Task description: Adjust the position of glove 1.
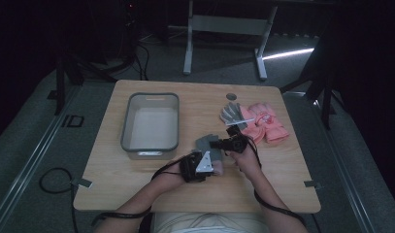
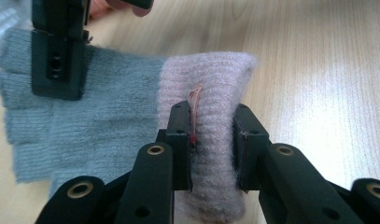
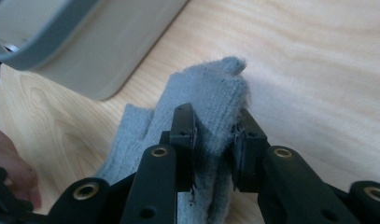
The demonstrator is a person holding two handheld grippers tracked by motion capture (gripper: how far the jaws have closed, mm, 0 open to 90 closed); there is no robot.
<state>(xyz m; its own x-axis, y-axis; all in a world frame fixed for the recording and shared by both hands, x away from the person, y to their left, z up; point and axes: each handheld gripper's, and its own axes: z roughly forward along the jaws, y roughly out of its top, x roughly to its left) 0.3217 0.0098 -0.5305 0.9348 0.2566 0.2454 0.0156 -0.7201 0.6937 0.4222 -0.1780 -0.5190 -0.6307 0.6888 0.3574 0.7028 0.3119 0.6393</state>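
- Glove [image 1: 210,148]: grey knit with pink cuff, at mid-bench just right of the bin, held between both tools.
- Left tool [image 2: 211,149]: clamped on the pink cuff [image 2: 215,93], knit bunched between the pads; a small tag sticks up at the left pad.
- Right tool [image 3: 214,135]: pinched on the grey finger end [image 3: 211,88], fabric folded up between the pads.
- Grip state: both ends secured, glove partly raised off the bench [image 1: 137,184], middle sagging onto the wood.
- Progress, judged: pick-up done; transfer not yet done. Bin [image 1: 150,122] holds no glove as far as visible. Likely destination is that bin, though not certain from these views.
- Remaining, judged: carry to the bin or lay out flat, release, then repeat for the rest.
- Other items: grey glove [image 1: 231,113] and pink gloves [image 1: 267,125] in a loose heap at the right rear of the bench, touching one another.
- Round hole [image 1: 231,96] in the bench top behind the heap; no concern.
- Obstructions: near wall of the bin stands close to the left tool and calls for a lift over the rim. Cables trail toward the near edge, well apart from the glove.
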